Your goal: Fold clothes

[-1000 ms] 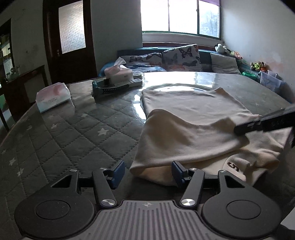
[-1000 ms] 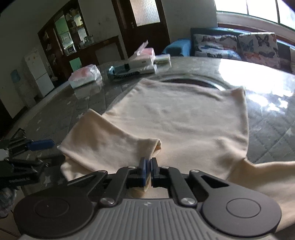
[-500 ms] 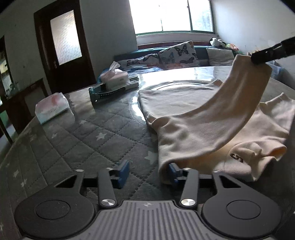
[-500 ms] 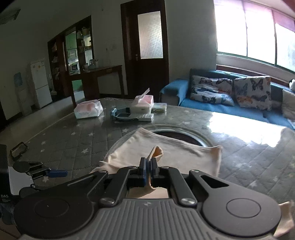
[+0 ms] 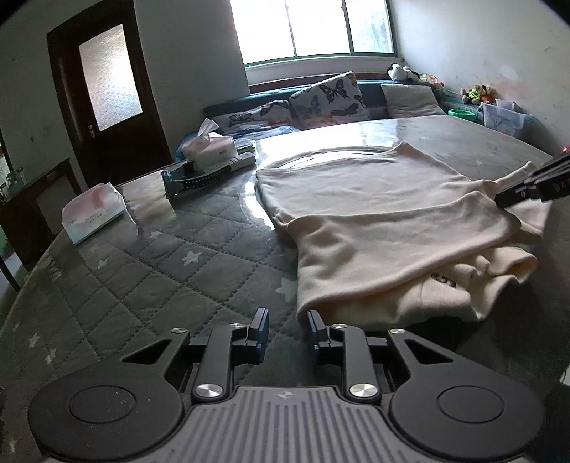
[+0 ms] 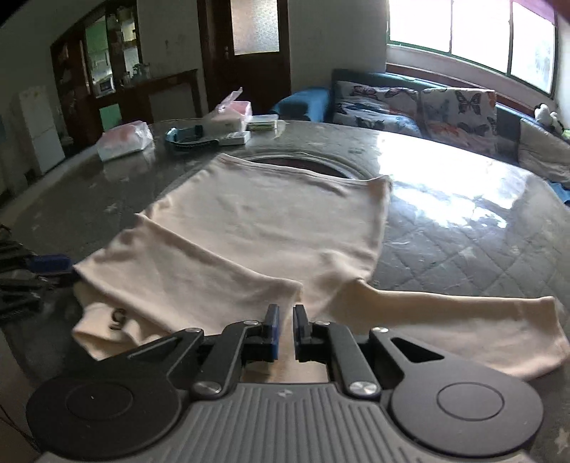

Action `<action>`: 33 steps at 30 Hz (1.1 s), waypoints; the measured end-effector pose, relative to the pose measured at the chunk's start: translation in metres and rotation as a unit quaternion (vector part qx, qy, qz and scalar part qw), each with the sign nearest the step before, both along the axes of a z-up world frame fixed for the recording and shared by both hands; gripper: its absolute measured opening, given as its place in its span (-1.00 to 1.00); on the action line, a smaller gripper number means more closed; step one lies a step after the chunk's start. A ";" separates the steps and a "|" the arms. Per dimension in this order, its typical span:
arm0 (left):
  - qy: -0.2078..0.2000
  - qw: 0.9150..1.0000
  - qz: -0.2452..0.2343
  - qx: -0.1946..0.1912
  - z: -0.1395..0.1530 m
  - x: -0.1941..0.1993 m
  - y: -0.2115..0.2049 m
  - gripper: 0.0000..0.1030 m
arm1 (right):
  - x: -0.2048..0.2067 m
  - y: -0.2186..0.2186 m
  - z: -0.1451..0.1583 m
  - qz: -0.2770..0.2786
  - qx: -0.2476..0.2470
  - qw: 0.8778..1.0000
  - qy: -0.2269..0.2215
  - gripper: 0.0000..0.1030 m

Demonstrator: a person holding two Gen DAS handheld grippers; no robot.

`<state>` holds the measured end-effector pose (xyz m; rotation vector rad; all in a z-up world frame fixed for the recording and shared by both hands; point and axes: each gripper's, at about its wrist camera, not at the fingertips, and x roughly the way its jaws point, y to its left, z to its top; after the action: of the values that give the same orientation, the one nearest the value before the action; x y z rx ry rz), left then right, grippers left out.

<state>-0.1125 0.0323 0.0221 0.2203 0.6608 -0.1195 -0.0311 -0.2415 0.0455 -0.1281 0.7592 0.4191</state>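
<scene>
- Far left of the left wrist view: a dark door (image 5: 107, 85) with one frosted pane; upper middle, a bright window (image 5: 313, 28) over a sofa (image 5: 302, 103).
- The table (image 5: 160, 256) wears a grey quilted star cover under a glossy sheet.
- Two tissue packs — one (image 5: 94, 213) at left, one (image 5: 208, 149) further back.
- One cream top (image 5: 374, 220) lies right of centre, one sleeve folded across its body.
- Left gripper (image 5: 286, 329): jaws closing, nothing between them, the hem just beside.
- Right gripper (image 6: 285, 327): fingers a narrow gap apart — opening — with the cloth below them, not clamped.
</scene>
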 end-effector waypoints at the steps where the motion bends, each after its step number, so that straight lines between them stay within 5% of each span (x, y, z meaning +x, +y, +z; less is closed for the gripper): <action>1: 0.002 1.000 -0.002 -0.001 0.002 -0.002 0.003 -0.46 | 0.000 0.000 0.002 0.000 0.002 1.000 -0.004 -0.85; 8: -0.021 1.000 0.002 -0.004 0.026 0.005 0.008 -0.45 | 0.007 0.005 0.007 0.015 0.015 1.000 -0.021 -0.84; 12: -0.015 0.999 -0.006 -0.041 0.033 0.027 -0.002 -0.45 | 0.014 0.018 -0.005 0.027 0.007 1.000 -0.009 -0.84; 18: 0.002 0.998 -0.035 -0.045 0.023 0.069 -0.037 -0.45 | 0.022 0.023 -0.016 0.023 -0.007 1.000 -0.010 -0.84; 29: 0.025 0.999 0.006 -0.038 0.002 0.102 -0.033 -0.45 | 0.012 0.005 -0.011 0.019 0.013 1.000 -0.015 -0.75; 33: 0.024 0.999 0.007 -0.038 0.004 0.098 -0.035 -0.42 | 0.005 -0.022 0.000 -0.023 0.021 0.999 -0.034 -0.45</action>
<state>-0.0146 -0.0027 0.0260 0.1404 0.7037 -0.1374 -0.0258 -0.2633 0.0453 -0.0845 0.6849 0.3844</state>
